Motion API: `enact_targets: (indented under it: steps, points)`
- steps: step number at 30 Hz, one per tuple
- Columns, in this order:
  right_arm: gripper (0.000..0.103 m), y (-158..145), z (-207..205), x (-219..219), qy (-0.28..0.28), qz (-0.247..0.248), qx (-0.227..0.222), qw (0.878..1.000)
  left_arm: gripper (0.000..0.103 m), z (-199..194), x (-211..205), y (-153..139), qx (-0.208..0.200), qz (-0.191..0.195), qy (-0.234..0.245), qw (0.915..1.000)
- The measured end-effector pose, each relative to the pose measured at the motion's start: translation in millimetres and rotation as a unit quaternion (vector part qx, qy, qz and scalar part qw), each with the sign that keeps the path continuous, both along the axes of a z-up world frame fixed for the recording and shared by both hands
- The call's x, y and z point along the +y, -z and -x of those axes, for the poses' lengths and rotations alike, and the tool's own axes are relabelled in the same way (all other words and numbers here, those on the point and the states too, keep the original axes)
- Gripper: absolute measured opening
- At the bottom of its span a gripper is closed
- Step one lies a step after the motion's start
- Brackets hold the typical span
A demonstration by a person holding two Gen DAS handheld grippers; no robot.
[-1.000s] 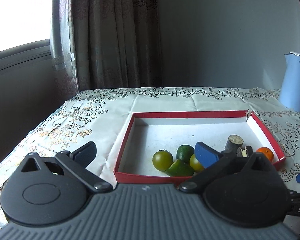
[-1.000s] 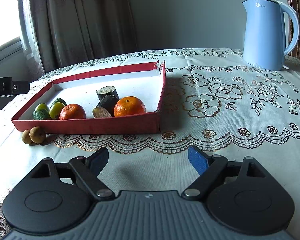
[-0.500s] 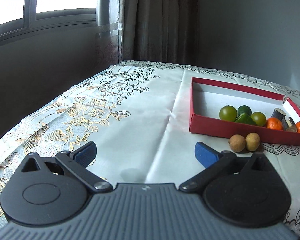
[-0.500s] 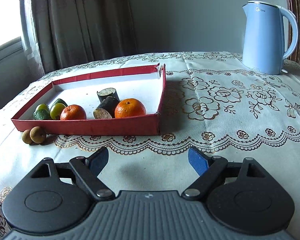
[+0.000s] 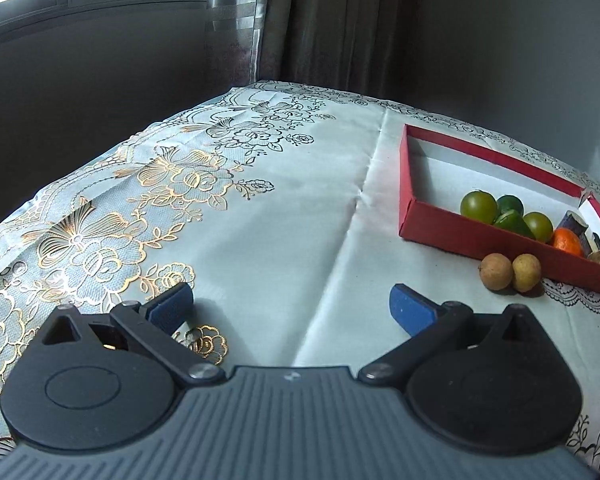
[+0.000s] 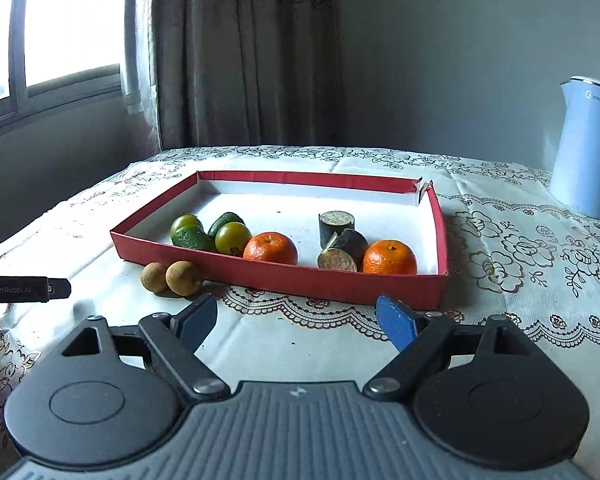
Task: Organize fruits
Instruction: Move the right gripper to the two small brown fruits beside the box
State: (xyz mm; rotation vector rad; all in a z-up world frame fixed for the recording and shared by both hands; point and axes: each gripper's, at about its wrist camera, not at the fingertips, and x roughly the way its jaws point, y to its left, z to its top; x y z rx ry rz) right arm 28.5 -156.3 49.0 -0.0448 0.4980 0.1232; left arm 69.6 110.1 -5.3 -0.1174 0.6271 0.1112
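Observation:
A red box point(image 6: 284, 276) with a white floor lies on the tablecloth. It holds green fruits point(image 6: 232, 238), two oranges point(image 6: 270, 248) and dark cut pieces point(image 6: 336, 224). Two small brown fruits point(image 6: 172, 277) lie on the cloth just outside its near left wall. My right gripper point(image 6: 296, 318) is open and empty, just short of the box's front wall. My left gripper point(image 5: 292, 306) is open and empty over bare cloth, left of the box point(image 5: 460, 236) and the brown fruits point(image 5: 510, 272).
A light blue kettle point(image 6: 586, 148) stands at the far right of the table. A curtain and a window are behind the table. The left tool's body point(image 6: 24, 290) pokes in at the left edge of the right wrist view.
My left gripper has swung left and back, so the box went from dead ahead to its far right. My right gripper has moved left toward the box front. Both stay open.

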Motion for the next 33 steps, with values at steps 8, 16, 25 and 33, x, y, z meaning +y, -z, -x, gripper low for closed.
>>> enact_targets:
  steps: [8,16,25,33]
  points:
    - [0.087,-1.7,-10.2,39.6,-0.014,0.03,-0.007,0.999,0.103,0.2,1.7,0.3,0.0,0.008,0.001,1.0]
    - [0.078,5.0,-12.4,54.6,-0.015,0.037,-0.003,0.999,0.103,0.3,3.4,-0.4,-0.001,0.015,0.001,0.9999]
    - [0.078,5.9,-13.7,62.4,-0.013,0.051,-0.012,0.999,0.103,0.8,5.9,-0.2,-0.004,0.025,0.001,0.9997]
    - [0.078,9.6,-16.9,64.3,-0.009,0.051,-0.013,0.999,0.103,1.4,6.8,-0.7,-0.006,0.03,0.001,0.9995]
